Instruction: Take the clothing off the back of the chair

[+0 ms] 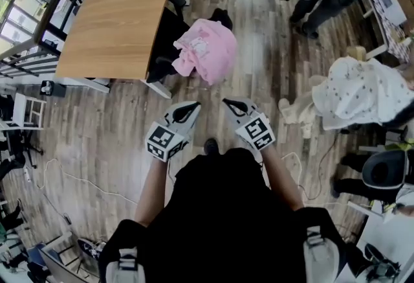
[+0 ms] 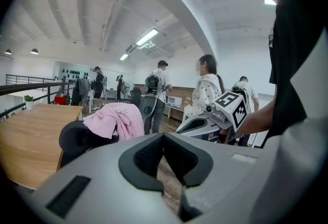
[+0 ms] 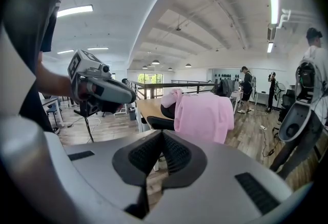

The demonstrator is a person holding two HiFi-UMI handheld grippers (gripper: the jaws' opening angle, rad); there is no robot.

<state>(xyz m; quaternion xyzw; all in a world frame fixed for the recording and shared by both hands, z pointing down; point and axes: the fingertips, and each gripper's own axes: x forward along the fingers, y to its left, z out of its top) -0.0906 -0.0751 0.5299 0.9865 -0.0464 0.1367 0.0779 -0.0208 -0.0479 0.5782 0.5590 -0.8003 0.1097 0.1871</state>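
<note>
Both grippers were held out in front of the person, side by side and well short of the target. The left gripper point(image 1: 193, 107) had its jaws pressed together with nothing between them, and the right gripper point(image 1: 228, 103) was likewise closed and empty.

The pink sweatshirt point(image 1: 208, 48) was draped over the back of a black office chair point(image 2: 76, 139) tucked against the wooden desk point(image 1: 116, 16). It was bunched in loose folds on the left gripper's side and hung flat down the back on the right gripper's side.

Nothing had been grasped yet, so the risks probably lay in the approach and the lift:

- With jaws that closed, either gripper would likely only shove the cloth unless opened before contact.
- A pinch on 1 loose fold could slip, or drag the garment so that it snagged on the chair's top.
- A bite too deep might catch the chair itself, and the chair might roll or swivel if tugged.
- A second chair carrying a white dotted garment point(image 1: 362, 90) stood off to the right and could be mistaken for the target.
</note>
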